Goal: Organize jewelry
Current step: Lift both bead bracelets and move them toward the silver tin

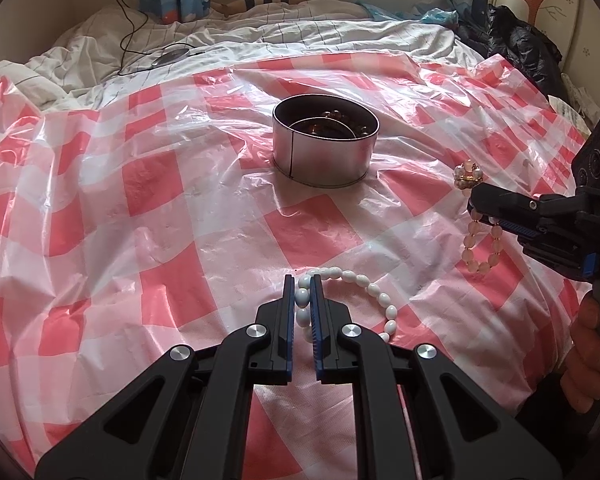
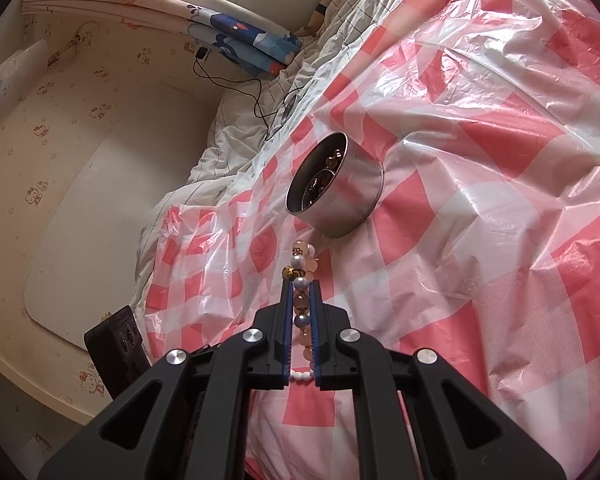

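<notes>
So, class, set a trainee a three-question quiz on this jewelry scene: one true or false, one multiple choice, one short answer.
1. True or false: the tin is empty.
2. The left gripper is shut on: A) white bracelet B) cable C) curtain
3. What does the right gripper hold?

Key: 1 false, dark beads lie inside; 2 A; 3 the pink bracelet, hanging from it above the checked sheet.
</notes>
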A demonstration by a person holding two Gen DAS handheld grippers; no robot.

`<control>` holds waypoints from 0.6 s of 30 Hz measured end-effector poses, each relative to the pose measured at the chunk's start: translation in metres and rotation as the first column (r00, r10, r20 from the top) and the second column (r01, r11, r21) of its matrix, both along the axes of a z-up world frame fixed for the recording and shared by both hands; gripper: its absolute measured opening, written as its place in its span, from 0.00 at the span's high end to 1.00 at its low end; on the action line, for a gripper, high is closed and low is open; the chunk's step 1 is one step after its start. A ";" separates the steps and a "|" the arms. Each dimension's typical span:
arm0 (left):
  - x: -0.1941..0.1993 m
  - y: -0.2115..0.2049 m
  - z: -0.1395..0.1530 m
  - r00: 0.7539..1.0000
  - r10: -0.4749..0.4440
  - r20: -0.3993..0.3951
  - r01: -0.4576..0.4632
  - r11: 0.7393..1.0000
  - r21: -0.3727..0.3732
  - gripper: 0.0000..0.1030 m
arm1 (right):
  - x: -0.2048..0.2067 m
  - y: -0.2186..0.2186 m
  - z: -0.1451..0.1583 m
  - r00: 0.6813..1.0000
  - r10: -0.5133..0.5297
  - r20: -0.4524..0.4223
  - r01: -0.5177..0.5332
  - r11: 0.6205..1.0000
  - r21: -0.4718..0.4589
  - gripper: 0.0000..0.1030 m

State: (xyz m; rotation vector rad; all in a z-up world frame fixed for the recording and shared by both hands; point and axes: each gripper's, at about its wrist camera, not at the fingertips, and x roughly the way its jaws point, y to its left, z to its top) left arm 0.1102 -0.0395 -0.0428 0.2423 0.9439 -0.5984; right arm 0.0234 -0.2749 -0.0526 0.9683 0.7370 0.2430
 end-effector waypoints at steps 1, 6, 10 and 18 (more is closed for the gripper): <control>0.000 0.000 0.000 1.000 0.001 0.000 -0.001 1.000 0.000 0.93 | 0.000 0.000 0.000 1.000 0.001 -0.002 -0.001 1.000 0.000 0.92; 0.000 0.001 0.001 1.000 -0.001 0.002 0.001 1.000 -0.003 0.93 | 0.000 0.000 -0.001 1.000 0.001 -0.002 -0.001 1.000 0.000 0.92; 0.000 0.001 0.002 1.000 0.001 0.004 -0.001 1.000 -0.004 0.93 | 0.000 0.000 -0.001 1.000 0.002 -0.001 -0.002 1.000 0.001 0.92; 0.003 0.009 0.008 0.999 0.000 -0.051 -0.005 0.996 -0.091 0.93 | 0.000 0.001 -0.001 1.000 0.001 0.001 -0.001 1.000 0.002 0.92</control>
